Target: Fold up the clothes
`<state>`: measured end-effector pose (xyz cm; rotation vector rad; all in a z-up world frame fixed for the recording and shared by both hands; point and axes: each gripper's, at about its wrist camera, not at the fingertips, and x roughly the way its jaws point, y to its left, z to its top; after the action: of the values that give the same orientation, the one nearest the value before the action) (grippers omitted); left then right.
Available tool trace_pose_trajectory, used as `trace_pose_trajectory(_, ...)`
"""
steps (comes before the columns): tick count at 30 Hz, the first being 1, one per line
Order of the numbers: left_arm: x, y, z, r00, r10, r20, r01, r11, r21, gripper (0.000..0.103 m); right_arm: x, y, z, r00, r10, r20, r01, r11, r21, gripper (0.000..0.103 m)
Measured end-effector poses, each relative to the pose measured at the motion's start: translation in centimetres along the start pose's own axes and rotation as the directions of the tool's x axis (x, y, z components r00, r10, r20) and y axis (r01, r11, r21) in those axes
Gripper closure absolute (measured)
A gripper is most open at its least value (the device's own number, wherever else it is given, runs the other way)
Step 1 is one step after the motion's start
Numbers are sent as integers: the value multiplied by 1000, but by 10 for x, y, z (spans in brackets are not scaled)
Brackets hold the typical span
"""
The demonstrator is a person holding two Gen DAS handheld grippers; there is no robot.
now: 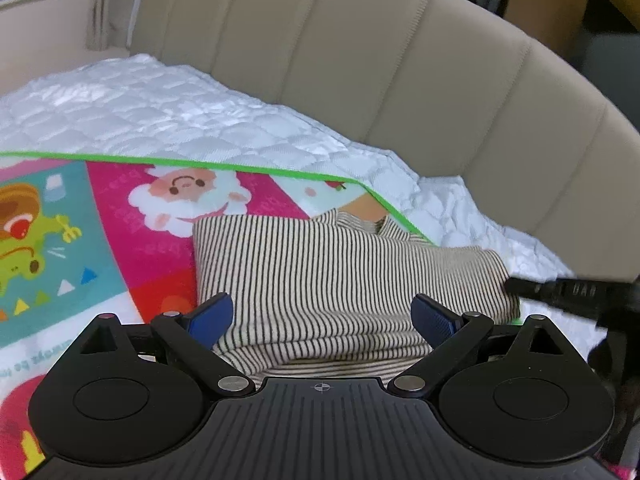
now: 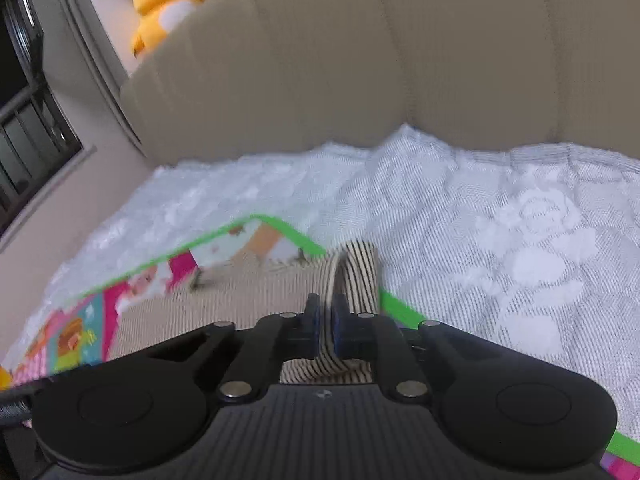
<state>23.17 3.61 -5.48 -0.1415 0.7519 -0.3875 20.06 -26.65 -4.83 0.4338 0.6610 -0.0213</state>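
Observation:
A cream garment with thin black stripes [image 1: 340, 276] lies partly folded on a colourful cartoon mat [image 1: 120, 216]. My left gripper [image 1: 322, 316] is open, its blue pads either side of the garment's near edge, just above it. My right gripper [image 2: 326, 318] is shut on a raised fold of the striped garment [image 2: 356, 276] at its right edge. That right gripper shows as a black bar at the right of the left wrist view [image 1: 568, 292].
The mat has a green border [image 2: 288, 228] and lies on a white quilted bed cover [image 2: 500, 232]. A beige padded headboard [image 1: 400, 80] curves behind. A yellow duck plush [image 2: 160, 4] sits beyond the headboard, next to a window [image 2: 24, 120].

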Motion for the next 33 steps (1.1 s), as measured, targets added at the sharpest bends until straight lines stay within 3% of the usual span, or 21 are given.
trace_pose_trajectory(1, 1, -1, 0, 1000, 8, -4, -8, 1000, 9, 4, 1, 3, 1, 1000, 24, 7, -24, 1000, -4, 80)
trace_pose_trajectory(2, 2, -2, -1, 1000, 15, -8, -15, 1000, 17, 4, 2, 7, 0, 1000, 22, 12, -21, 1000, -23, 60)
trace_pose_trajectory(3, 2, -3, -1, 1000, 22, -12, -22, 999, 26, 4, 3, 11, -2, 1000, 3, 13, -3, 998, -57, 52)
trace_pose_trajectory(5, 4, -2, -2, 999, 30, -25, -29, 999, 27, 4, 13, 15, -8, 1000, -13, -14, 11, 995, -103, 52)
trace_pose_trajectory(6, 4, -1, -3, 999, 34, -31, -33, 999, 27, 4, 16, 13, -11, 999, -6, -42, 2, 995, -103, 58)
trace_pose_trajectory(7, 5, -1, -3, 999, 37, -38, -36, 999, 27, 4, 20, 12, -13, 998, -1, -62, -6, 995, -102, 66)
trace_pose_trajectory(8, 6, 0, -4, 998, 40, -41, -39, 999, 28, 4, 20, 14, -15, 998, -3, -60, -4, 993, -116, 88)
trace_pose_trajectory(11, 6, 1, -4, 999, 34, -42, -33, 999, 24, 4, -2, 28, -5, 998, 31, 60, -19, 982, -185, 95)
trace_pose_trajectory(13, 6, 1, -4, 999, 27, -43, -26, 999, 23, 4, -15, 36, 2, 990, 43, 137, -12, 976, -216, 95)
trace_pose_trajectory(15, 6, 0, -5, 999, 25, -44, -24, 999, 26, 3, -17, 36, 6, 988, 25, 154, 12, 972, -233, 96)
trace_pose_trajectory(18, 5, -1, -5, 999, 25, -43, -24, 999, 27, 3, 3, 20, 0, 997, -61, 47, 69, 979, -191, 95)
trace_pose_trajectory(21, 5, -2, -4, 999, 25, -41, -24, 999, 28, 3, 28, 2, -9, 987, -135, -89, 123, 984, -128, 94)
trace_pose_trajectory(25, 6, -2, -6, 999, 25, -47, -23, 999, 31, 3, 21, 5, -3, 989, -134, -64, 125, 984, -128, 94)
trace_pose_trajectory(29, 6, -3, -7, 998, 26, -49, -24, 999, 43, 3, 9, 9, 1, 993, -119, 4, 118, 987, -111, 74)
trace_pose_trajectory(32, 6, -3, -7, 999, 21, -49, -19, 999, 41, 2, 2, 9, 4, 997, -58, 60, 62, 995, -78, 69)
trace_pose_trajectory(33, 6, -3, -7, 999, 21, -49, -19, 999, 40, 2, 1, 9, 6, 997, -23, 72, 29, 997, -72, 57)
